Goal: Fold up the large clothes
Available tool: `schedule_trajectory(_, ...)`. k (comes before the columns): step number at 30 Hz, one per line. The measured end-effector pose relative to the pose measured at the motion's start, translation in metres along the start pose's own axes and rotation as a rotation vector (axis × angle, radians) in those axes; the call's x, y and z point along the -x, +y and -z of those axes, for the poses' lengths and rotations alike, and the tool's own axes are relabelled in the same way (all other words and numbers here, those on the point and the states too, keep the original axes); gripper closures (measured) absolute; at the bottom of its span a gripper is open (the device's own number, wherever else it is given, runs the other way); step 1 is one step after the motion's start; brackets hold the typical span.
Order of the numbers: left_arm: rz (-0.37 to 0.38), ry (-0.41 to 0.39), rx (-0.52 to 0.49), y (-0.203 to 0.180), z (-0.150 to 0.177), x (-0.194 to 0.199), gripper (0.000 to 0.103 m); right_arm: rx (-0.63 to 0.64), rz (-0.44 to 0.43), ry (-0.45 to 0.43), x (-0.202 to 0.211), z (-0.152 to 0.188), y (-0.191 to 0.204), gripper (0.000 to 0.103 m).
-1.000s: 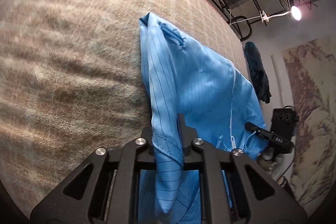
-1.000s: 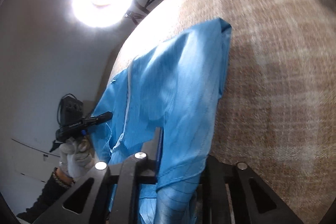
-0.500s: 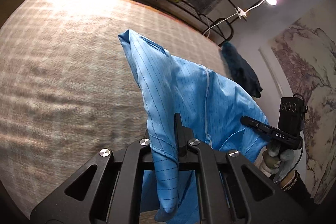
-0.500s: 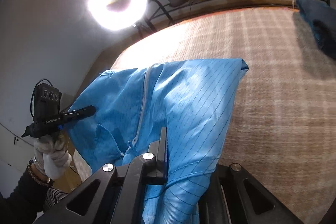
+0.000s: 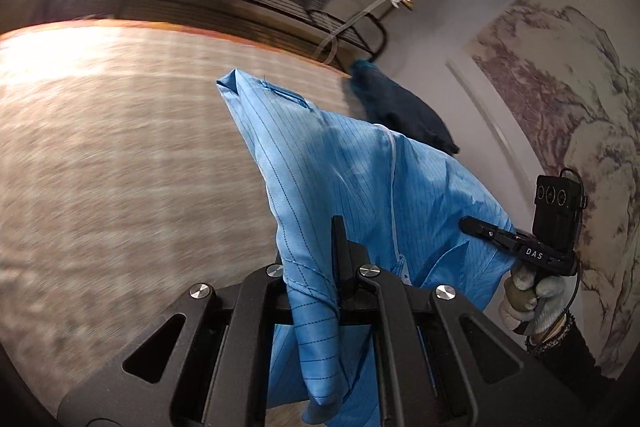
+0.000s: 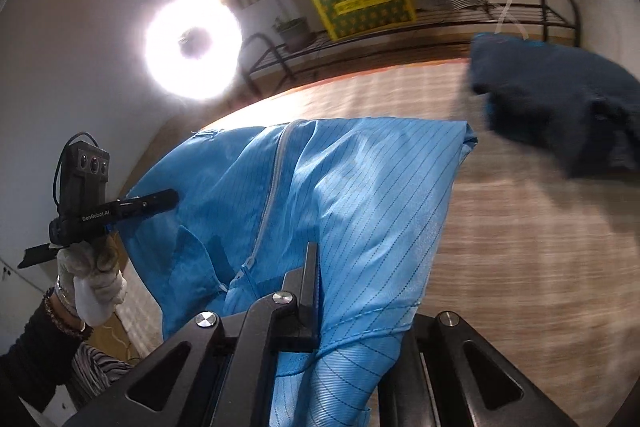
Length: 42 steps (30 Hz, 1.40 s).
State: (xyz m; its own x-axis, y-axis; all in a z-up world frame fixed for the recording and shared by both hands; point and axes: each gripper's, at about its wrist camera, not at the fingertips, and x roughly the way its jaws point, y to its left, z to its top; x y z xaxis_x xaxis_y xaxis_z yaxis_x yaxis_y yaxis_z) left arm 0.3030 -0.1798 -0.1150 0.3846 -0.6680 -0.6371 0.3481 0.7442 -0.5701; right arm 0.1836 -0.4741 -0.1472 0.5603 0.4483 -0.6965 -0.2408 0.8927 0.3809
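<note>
Ring light (image 6: 194, 45) glares beside what looks like wire shelving (image 6: 516, 7).

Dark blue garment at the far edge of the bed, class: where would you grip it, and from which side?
Grip the dark blue garment by its near edge, probably, coming from the beige cover's open middle. It lies bunched and blurred; no collar or hem shows, and a metal frame stands beyond it.
</note>
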Motion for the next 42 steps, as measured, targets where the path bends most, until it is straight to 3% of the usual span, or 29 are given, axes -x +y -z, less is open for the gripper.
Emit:
schedule_trajectory(12,0.080,0.023,-0.136,-0.109,-0.074,-0.119,0.099,0.024,0.193,-0.069,0.077,-0.054,-0.095,0.099)
schedule_trajectory(23,0.099,-0.044,-0.220,-0.195,-0.167,-0.213,0.099,0.087,0.333,-0.195,0.124,-0.134,-0.179,0.099)
schedule_trajectory(31,0.073,-0.074,-0.225,-0.211,-0.212,-0.286,0.099,0.126,0.379,-0.233,0.094,-0.189,-0.248,0.099)
schedule_trajectory(38,0.018,-0.035,-0.211,-0.188,-0.205,-0.332,0.099,0.059,0.343,-0.205,0.057,-0.188,-0.305,0.099)
schedule_trajectory(41,-0.028,-0.032,-0.194,-0.173,-0.201,-0.342,0.099,-0.001,0.346,-0.185,0.044,-0.181,-0.327,0.092)
schedule_trajectory(42,-0.040,-0.028,-0.183,-0.168,-0.199,-0.344,0.097,-0.040,0.340,-0.168,0.040,-0.178,-0.337,0.081)
